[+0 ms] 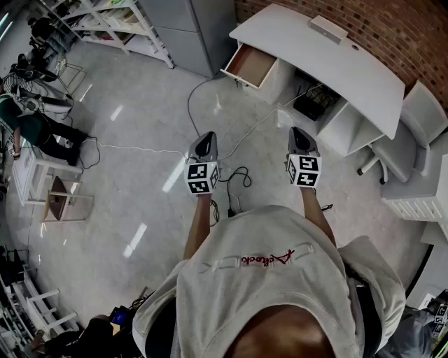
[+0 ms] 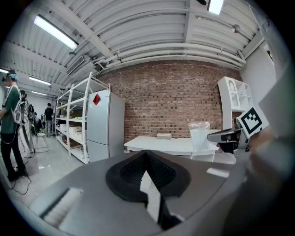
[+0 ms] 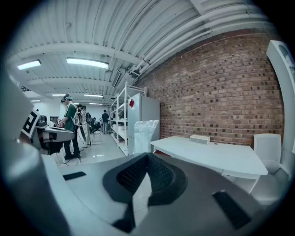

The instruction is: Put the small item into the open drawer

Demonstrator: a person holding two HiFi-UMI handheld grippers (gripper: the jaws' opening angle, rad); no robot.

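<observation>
A crumpled clear plastic bag stands up from the tip of my right gripper, which is shut on its lower end. In the left gripper view the same bag hangs at the right gripper's nose. My left gripper is shut and holds nothing. In the head view both grippers, left and right, are held at chest height over the floor. The open drawer, brown inside, juts from the left end of the white curved desk, well ahead of both grippers.
A small white box lies on the desk. Cables trail across the floor below the grippers. A black unit sits under the desk and a white chair stands to its right. Shelving, a grey cabinet and a person are at the left.
</observation>
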